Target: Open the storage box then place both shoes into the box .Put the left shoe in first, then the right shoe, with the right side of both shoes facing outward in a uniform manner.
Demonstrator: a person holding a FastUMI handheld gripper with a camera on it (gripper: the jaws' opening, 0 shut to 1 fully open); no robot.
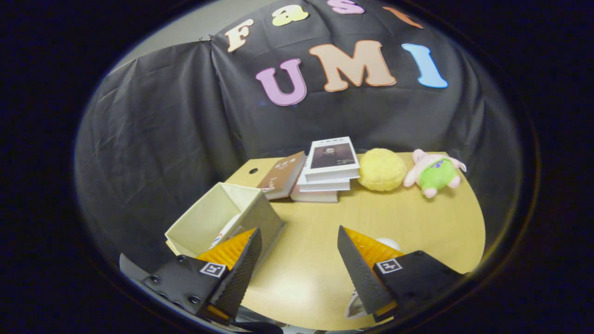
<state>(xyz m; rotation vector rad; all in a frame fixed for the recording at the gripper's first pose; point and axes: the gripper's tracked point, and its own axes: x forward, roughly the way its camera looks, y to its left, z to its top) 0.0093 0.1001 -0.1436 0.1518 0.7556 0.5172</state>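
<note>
Near the table's [417,222] left edge, the open storage box [222,218] faces up; the hand-held gripper [297,260] is spread apart, holding nothing.

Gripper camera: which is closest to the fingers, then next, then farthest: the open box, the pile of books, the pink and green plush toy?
The gripper is open, holding nothing.
1. Open box, right by the left finger.
2. Pile of books, farther back, mid-table.
3. Plush toy, far right, by the yellow ball.

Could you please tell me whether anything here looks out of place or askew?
One brown book leans tilted against the flat book stack. The storage box sits open beside the open tongs, which hold nothing.
</note>
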